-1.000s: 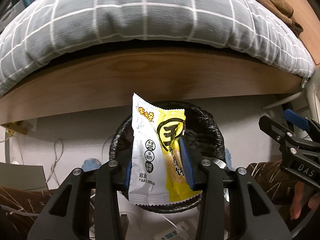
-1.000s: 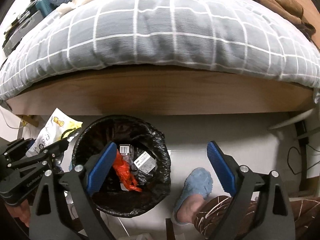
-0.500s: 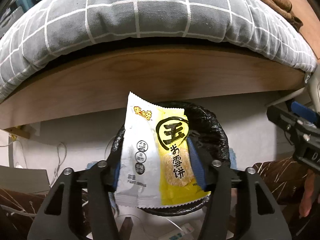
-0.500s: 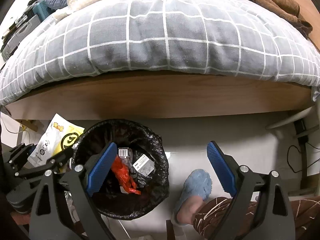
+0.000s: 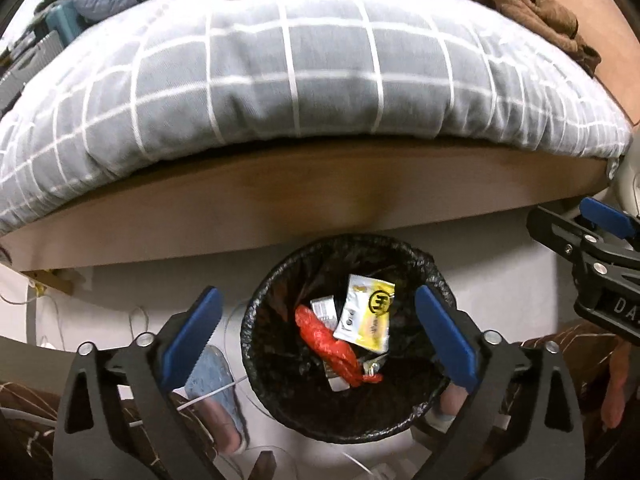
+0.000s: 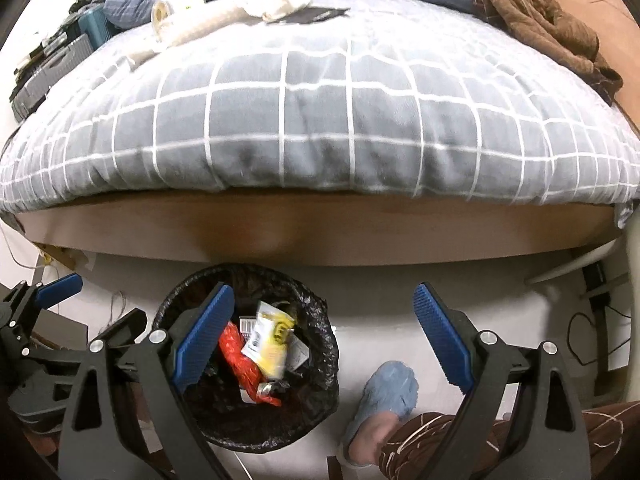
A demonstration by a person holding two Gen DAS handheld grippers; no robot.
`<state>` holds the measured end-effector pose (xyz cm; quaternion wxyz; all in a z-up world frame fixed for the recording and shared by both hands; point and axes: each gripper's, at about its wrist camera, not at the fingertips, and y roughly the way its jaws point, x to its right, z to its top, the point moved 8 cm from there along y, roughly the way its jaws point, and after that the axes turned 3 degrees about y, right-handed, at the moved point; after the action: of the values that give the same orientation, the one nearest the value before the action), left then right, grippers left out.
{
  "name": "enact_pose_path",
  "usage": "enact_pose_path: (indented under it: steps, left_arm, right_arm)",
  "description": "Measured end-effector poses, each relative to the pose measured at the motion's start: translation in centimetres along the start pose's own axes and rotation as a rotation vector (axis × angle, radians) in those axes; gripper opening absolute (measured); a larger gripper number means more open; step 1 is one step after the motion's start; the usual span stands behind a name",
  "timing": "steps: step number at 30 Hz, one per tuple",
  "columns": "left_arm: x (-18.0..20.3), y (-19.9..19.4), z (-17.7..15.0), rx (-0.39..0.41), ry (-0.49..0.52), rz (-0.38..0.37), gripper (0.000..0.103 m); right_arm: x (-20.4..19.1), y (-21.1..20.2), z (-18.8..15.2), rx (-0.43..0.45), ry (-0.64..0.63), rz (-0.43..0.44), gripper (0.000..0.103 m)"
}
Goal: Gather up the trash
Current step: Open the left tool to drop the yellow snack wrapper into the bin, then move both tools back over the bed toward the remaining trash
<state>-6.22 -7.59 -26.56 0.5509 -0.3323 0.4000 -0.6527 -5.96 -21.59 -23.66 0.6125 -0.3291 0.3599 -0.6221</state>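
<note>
One snack wrapper (image 5: 366, 312) now lies inside the black-lined trash bin (image 5: 438, 280) beneath our left gripper (image 5: 316, 328), whose jaws have just opened wide and let it go, so this piece is collected; our right gripper (image 6: 320, 332) is wide and empty.

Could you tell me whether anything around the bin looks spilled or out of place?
Nothing stands out: the yellow snack wrapper lies inside the black-lined bin on the red wrapper, and no litter shows on the floor beside it.

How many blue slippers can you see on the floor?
2. One slipper lies left of the bin, behind the left gripper's finger; the other lies right of the bin, on a foot.
</note>
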Motion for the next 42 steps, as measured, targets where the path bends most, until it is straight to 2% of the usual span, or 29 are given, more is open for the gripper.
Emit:
enact_pose_path:
  steps: [9,26,42]
  left_arm:
    - [-1.0,-3.0,1.8,0.066,-0.018,0.008,0.097]
    - [-3.9,-6.5,7.6,0.189,-0.083,0.048,0.097]
    - [-6.1,-8.1,12.7,0.256,-0.112,0.065,0.097]
  right_arm:
    - [-0.7,-2.6,2.5,0.086,-0.009,0.003,0.088]
    - [-1.7,-5.9,8.8,0.236,-0.039,0.007,0.088]
    - [-3.4,-6.0,14.5,0.287,-0.075,0.017,0.088]
